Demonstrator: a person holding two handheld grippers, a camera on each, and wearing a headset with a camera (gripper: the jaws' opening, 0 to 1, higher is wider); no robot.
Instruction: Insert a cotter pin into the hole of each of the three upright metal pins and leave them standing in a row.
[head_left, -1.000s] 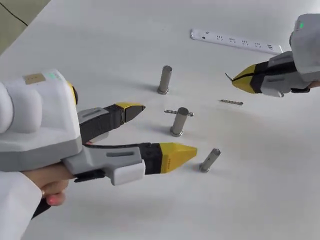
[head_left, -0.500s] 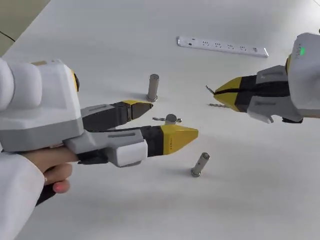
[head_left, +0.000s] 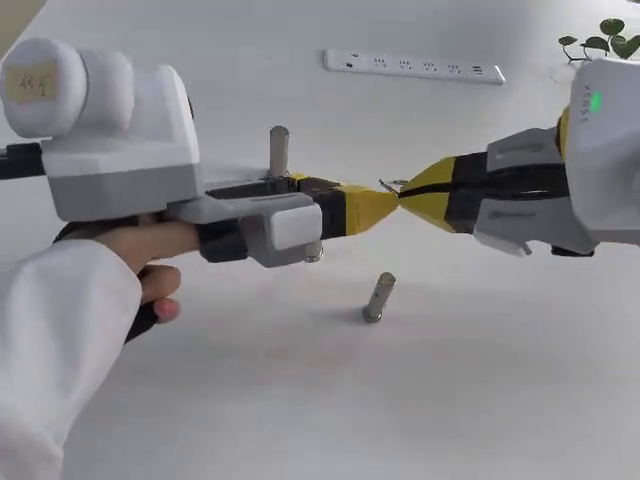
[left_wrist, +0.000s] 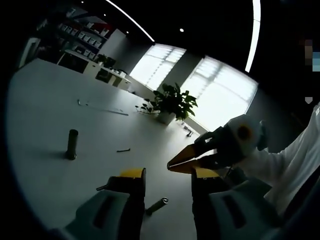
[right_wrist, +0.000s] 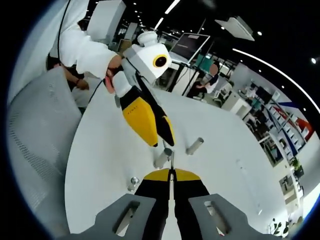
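Head view: two grey steel cylinders with flanged feet, the far metal pin (head_left: 278, 150) and the near metal pin (head_left: 378, 297), stand on the table (head_left: 450, 390) at 10 and 6 o'clock of the gripper tips. The right gripper (head_left: 408, 197) is clamped on a thin cotter pin (head_left: 388, 184), with the left gripper (head_left: 374, 206) just beside it. A second ago the grippers were well apart and the middle pin, already cross-pinned, was exposed. The left gripper now covers it.

Left gripper view: its jaws stand apart. A loose cotter pin (left_wrist: 123, 149) lies flat at 11 o'clock.

Right gripper view: the middle metal pin (right_wrist: 162, 157) stands at 12 o'clock.
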